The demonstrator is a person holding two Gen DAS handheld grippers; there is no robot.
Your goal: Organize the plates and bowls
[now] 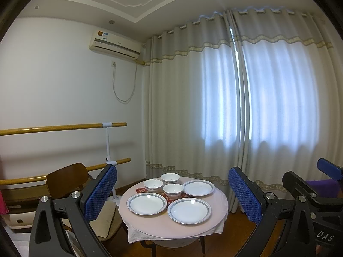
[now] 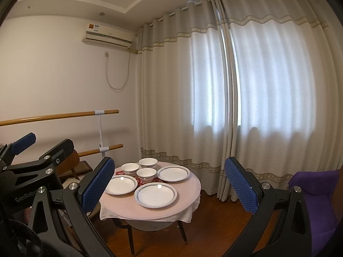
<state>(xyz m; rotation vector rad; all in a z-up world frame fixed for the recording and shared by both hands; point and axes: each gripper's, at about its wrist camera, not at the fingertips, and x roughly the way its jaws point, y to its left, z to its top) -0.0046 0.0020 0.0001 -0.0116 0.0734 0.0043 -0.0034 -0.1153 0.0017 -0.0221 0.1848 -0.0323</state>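
A small round table (image 1: 150, 224) covered in a pale pink cloth stands in the corner of a room, in front of long grey curtains (image 1: 235, 107). On it lie three white plates with grey-blue rims: one at the near left (image 1: 146, 203), one at the near right (image 1: 189, 211) and one at the far right (image 1: 198, 187). Three white bowls cluster toward the back – one at the left (image 1: 153, 185), one in the middle (image 1: 172, 190), one farthest back (image 1: 170, 178). Nothing is stacked.

The left gripper (image 1: 172, 194) hangs in the air well short of the table, its blue-padded fingers spread wide and holding nothing. The right gripper (image 2: 169, 186) does the same, wide apart and empty. A wooden chair (image 1: 67, 176) stands left of the table; wooden rails (image 1: 64, 126) and an air conditioner (image 1: 115, 45) are on the wall behind.
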